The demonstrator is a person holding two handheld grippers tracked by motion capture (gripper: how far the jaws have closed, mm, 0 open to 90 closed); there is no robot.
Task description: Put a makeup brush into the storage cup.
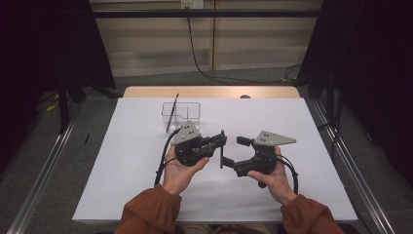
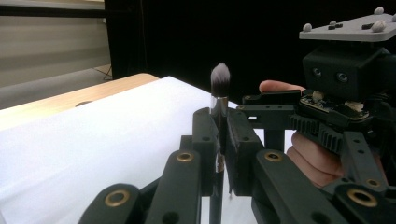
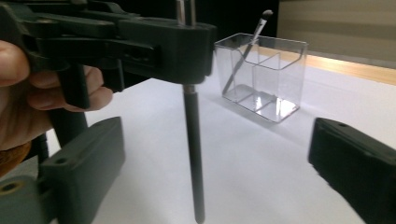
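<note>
We see the left gripper [image 1: 221,140] at frame centre, clamped on an upright brush [image 2: 219,100]. The right gripper [image 1: 234,156] beside it stands wide, nothing between its jaws. A clear organizer [image 1: 182,110] sits above, holding another brush [image 1: 172,113].

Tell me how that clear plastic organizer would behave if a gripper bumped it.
The clear organizer looks thin-walled and nearly empty, so it is probably light and would slide on the smooth white table. The leaning brush inside would likely shift or rattle.

Rust-orange sleeves [image 1: 151,209], 2 black grippers, grey plates [image 1: 186,132], black cables [image 1: 163,156]
</note>
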